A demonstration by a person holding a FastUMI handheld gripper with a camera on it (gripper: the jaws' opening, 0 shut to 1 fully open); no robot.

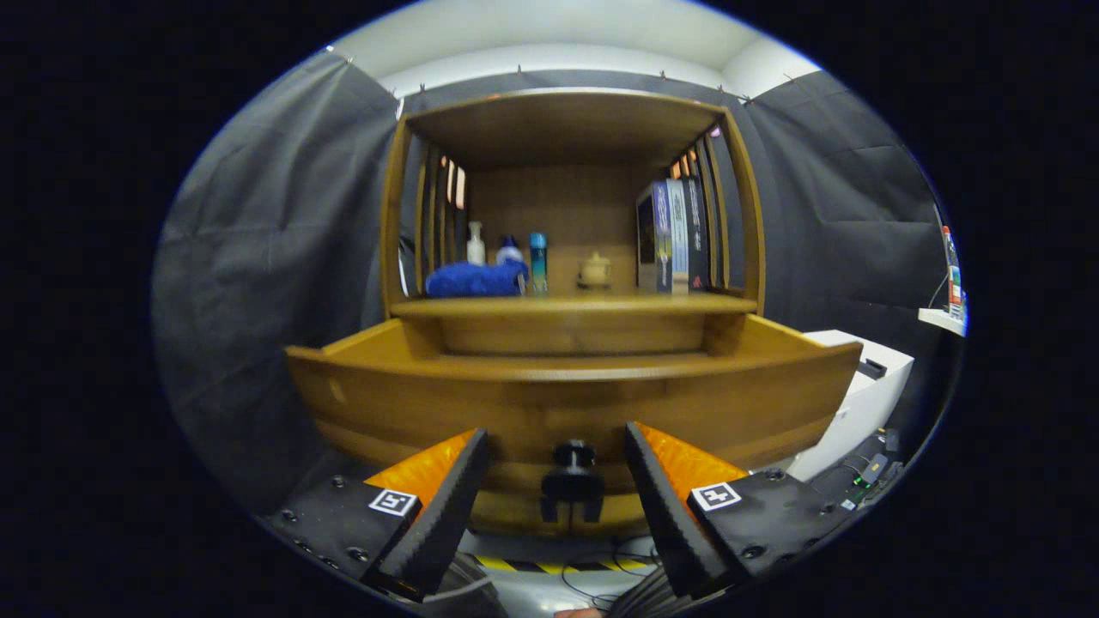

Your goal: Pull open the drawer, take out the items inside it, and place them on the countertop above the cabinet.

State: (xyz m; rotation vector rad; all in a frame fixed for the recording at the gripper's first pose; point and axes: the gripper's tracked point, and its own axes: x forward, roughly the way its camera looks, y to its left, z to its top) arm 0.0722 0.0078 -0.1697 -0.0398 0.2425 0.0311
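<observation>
drawer (567,390) stands pulled out; gripper (556,476) is spread, its fingers either side of the knob (573,455), not touching it, likely letting go.

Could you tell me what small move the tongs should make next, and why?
Probably back the tongs off the knob and lift them over the drawer. The drawer already stands pulled out, and the fingers are spread either side of the knob without pressing it. Its inside is hidden behind the front panel from here.
</observation>
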